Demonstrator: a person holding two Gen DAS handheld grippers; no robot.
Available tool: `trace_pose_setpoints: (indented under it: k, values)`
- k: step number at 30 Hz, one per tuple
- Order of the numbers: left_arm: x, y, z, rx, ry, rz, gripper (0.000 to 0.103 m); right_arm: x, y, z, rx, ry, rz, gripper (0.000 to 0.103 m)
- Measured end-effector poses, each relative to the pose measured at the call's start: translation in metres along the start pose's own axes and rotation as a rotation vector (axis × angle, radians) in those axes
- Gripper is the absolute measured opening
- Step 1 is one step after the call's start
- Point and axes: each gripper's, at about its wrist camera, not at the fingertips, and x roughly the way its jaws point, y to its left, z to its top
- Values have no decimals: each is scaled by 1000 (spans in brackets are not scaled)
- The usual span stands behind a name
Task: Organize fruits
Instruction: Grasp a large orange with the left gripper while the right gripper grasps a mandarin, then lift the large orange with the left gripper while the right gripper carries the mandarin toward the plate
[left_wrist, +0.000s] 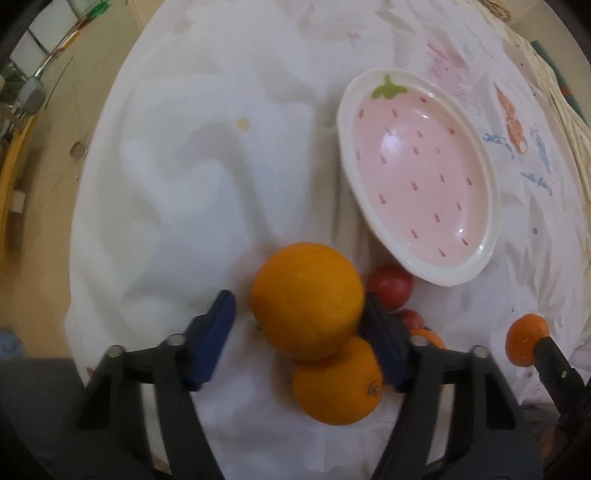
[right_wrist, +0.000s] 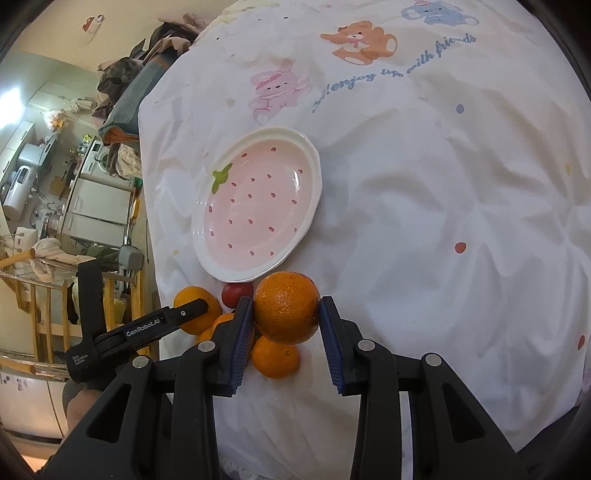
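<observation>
Blue pads of the left gripper (left_wrist: 299, 325) sit wide apart with a big orange (left_wrist: 307, 300) between them. Its right pad touches the orange, and its left pad stands a little off from it, so the orange is not squeezed. A second orange (left_wrist: 338, 384) lies just behind the first one, closer to the camera and touching it. Small red fruits (left_wrist: 391, 286) sit just past the right pad.

Ahead and to the right lies the pink strawberry plate (left_wrist: 484, 254), with nothing in it. White cloth (left_wrist: 177, 192) ahead and to the left gives lots of free room before its edge drops to the floor.

From the right wrist, the right gripper (right_wrist: 286, 317) is closed on a bumpy orange (right_wrist: 287, 312), with both pads pressing its sides. A smaller orange (right_wrist: 275, 357) lies under it, nearer the camera. The plate rim (right_wrist: 236, 275) is just ahead, close to the held fruit. To the right, the cloth is wide and free.

Only the right wrist view shows the cartoon bears (right_wrist: 360, 40) and the blue writing far ahead. Only the left wrist view shows the two touching oranges clearly.
</observation>
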Motion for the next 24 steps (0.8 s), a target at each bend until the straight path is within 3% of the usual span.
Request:
trace_pose_setpoints:
  k: [16, 24]
  values:
    - [-13, -13, -1, 43, -60, 64, 51, -9, 2, -1, 1, -18, 17, 38]
    - [-60, -22, 5, 102, -194, 71, 51, -19, -1, 2, 8, -50, 19, 38]
